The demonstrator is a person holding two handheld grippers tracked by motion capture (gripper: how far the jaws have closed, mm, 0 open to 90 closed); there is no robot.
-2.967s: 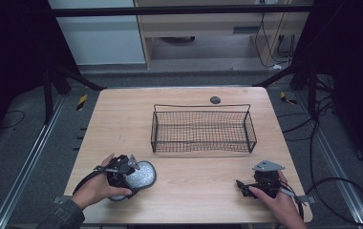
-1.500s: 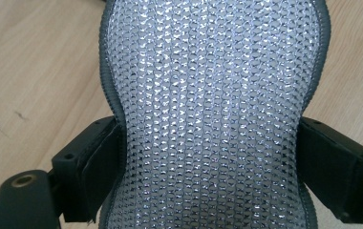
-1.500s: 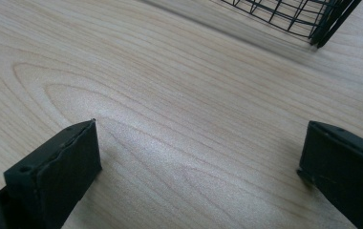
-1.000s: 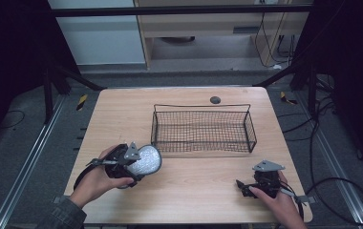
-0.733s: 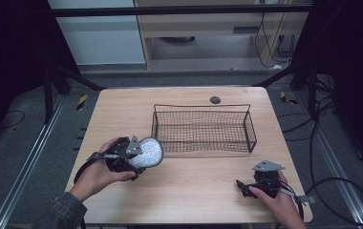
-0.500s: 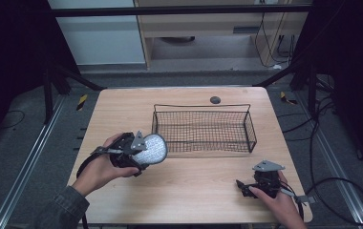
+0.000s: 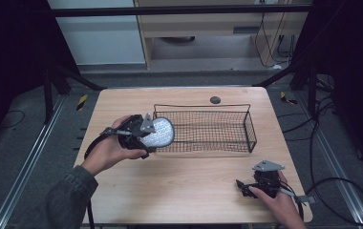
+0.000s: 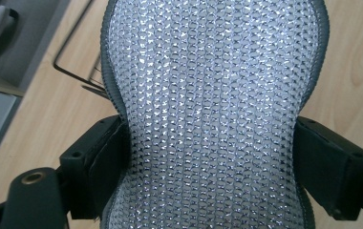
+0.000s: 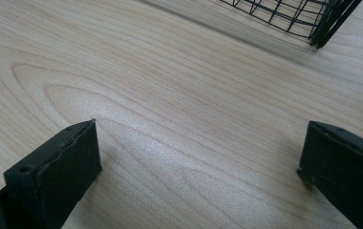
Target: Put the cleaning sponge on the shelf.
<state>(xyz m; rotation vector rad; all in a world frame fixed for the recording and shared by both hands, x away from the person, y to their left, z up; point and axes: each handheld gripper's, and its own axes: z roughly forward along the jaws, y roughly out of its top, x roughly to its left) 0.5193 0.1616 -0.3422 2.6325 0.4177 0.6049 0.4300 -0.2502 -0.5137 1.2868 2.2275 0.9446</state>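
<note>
One wire basket (image 7: 208,131) stands on the tabletop (image 7: 179,191), toward its far edge and a little right of the middle. One small dark round disc (image 7: 215,100) lies near the far edge, just behind the basket. There is one silvery mesh-textured object with a dark rim (image 7: 159,132), narrowed at its middle like a pad or insole; what it is exactly cannot be told.

There are two tongs. The left tongs (image 7: 144,138), held in the left hand (image 7: 110,150), are clenched on the mesh object; in the left gripper view the two black jaws press its narrow waist (image 8: 213,143) from either side. The object is lifted and sits at the basket's left end, overlapping its near left corner.

The right tongs (image 7: 246,187) rest near the tabletop's near right corner, jaws spread wide over bare wood, nothing between them. A corner of the basket shows beyond them in the right gripper view.
</note>
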